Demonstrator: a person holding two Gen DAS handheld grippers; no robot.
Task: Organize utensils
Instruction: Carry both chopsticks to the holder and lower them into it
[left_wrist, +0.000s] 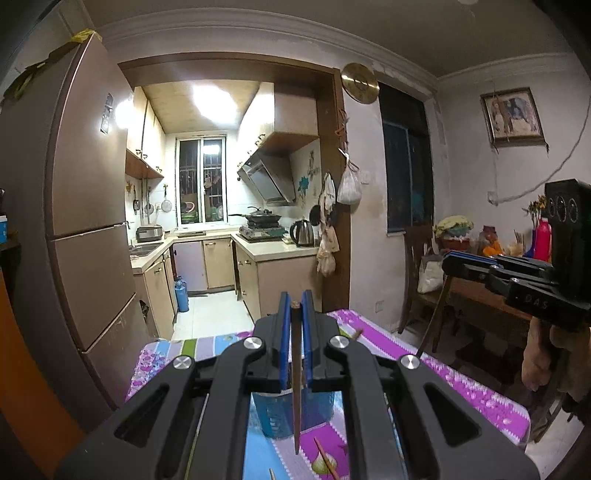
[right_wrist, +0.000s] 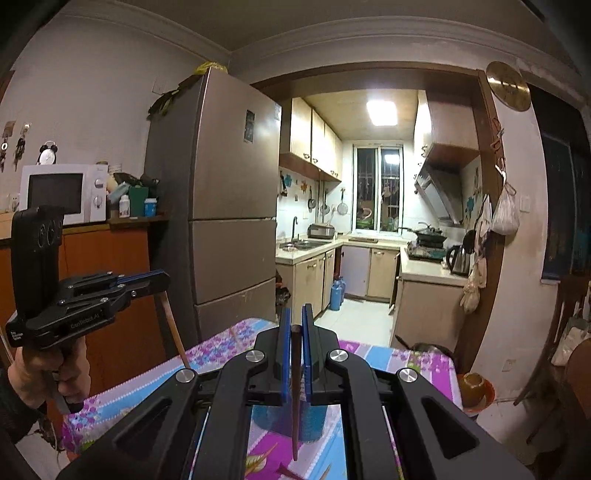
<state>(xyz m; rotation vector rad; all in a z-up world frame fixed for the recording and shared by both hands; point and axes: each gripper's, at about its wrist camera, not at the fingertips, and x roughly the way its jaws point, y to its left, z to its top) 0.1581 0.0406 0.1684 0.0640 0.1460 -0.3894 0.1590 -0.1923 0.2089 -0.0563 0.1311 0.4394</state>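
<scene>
**Chopsticks pinched upright above the blue holder**

Dark brown wooden chopstick (left_wrist: 296, 376) clamped in left claw (left_wrist: 296, 306), hanging tip-down. Same for second dark chopstick (right_wrist: 295, 391) in right claw (right_wrist: 296, 319). Could swing, slip or miss, given single-point pinch. Below each claw: blue perforated plastic holder (left_wrist: 275, 417); contents hidden. Loose chopstick (left_wrist: 327, 459) beside it on floral tablecloth (left_wrist: 461, 384).

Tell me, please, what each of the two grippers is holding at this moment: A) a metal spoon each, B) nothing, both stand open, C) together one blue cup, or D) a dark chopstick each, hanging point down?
D: the left gripper is shut on a dark chopstick that hangs point down above the blue holder, and the right gripper pinches its own chopstick the same way.
</scene>
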